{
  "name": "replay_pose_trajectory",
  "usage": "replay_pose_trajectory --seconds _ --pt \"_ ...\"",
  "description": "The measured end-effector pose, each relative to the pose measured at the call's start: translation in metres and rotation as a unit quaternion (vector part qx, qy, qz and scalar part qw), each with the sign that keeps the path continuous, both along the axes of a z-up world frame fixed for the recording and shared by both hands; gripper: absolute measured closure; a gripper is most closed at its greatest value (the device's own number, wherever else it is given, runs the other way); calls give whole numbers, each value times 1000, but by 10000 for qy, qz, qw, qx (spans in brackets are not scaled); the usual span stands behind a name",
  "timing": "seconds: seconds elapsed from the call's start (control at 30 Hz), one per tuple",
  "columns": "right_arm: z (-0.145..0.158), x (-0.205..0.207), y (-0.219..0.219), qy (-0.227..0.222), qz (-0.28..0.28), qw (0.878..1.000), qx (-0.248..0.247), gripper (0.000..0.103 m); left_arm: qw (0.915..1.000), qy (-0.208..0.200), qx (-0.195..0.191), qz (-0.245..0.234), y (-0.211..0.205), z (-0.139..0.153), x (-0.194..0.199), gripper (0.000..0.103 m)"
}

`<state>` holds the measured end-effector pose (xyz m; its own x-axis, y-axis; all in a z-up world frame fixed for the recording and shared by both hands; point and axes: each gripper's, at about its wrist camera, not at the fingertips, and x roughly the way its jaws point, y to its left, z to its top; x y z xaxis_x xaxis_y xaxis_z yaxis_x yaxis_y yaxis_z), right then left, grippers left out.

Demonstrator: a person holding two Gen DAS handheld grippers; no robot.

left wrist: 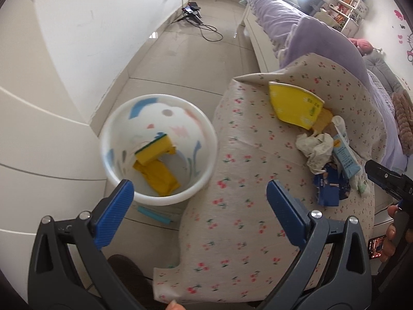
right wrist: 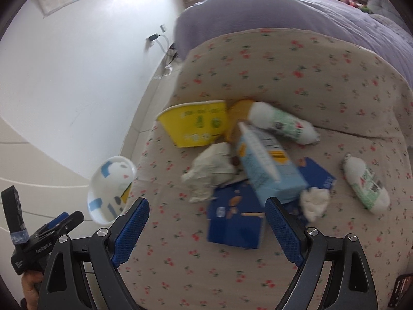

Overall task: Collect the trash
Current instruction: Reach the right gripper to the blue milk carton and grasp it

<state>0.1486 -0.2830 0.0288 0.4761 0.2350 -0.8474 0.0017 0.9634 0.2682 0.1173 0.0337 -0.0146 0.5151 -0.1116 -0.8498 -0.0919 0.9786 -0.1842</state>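
Note:
A white bin (left wrist: pixel 160 144) stands on the floor beside the bed; it holds a yellow sponge (left wrist: pixel 155 149) and a yellow wrapper (left wrist: pixel 157 178). It also shows in the right wrist view (right wrist: pixel 111 188). Trash lies on a cherry-print cloth (right wrist: pixel 284 72): a yellow paper bowl (right wrist: pixel 196 124), crumpled paper (right wrist: pixel 211 173), a light blue carton (right wrist: pixel 268 165), a dark blue box (right wrist: pixel 235 219), two white-green packets (right wrist: pixel 284 124) (right wrist: pixel 366 186), a white wad (right wrist: pixel 315 201). My left gripper (left wrist: pixel 201 206) is open and empty, between bin and cloth. My right gripper (right wrist: pixel 206 232) is open and empty over the dark blue box.
A purple bedspread (left wrist: pixel 296 23) lies beyond the cloth. White wall and cabinet panels (left wrist: pixel 38 142) stand left of the bin. A teal strip (left wrist: pixel 155 214) lies on the tiled floor by the bin. Cables and a charger (left wrist: pixel 193 13) lie far off.

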Motion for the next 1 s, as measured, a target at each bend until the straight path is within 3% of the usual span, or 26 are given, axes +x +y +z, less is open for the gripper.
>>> replay_pose_trajectory --seconds 0.17,0.4,0.67,0.93,1.0 --pt "-2 0 -27 32 -186 9998 19 11 9998 -27 -63 -167 -25 2 7 1" --pt "-9 12 -55 119 -416 9990 101 11 9981 -182 133 -568 -62 5 14 1" --pt "-27 30 -77 438 -549 9963 503 11 9967 -187 177 -765 -88 4 22 1" --pt "-47 44 -86 714 -510 9935 723 21 9962 -105 105 -859 -104 -3 35 1" --pt "-53 49 -85 781 -459 9926 803 31 9962 -96 74 -864 -108 -6 37 1"
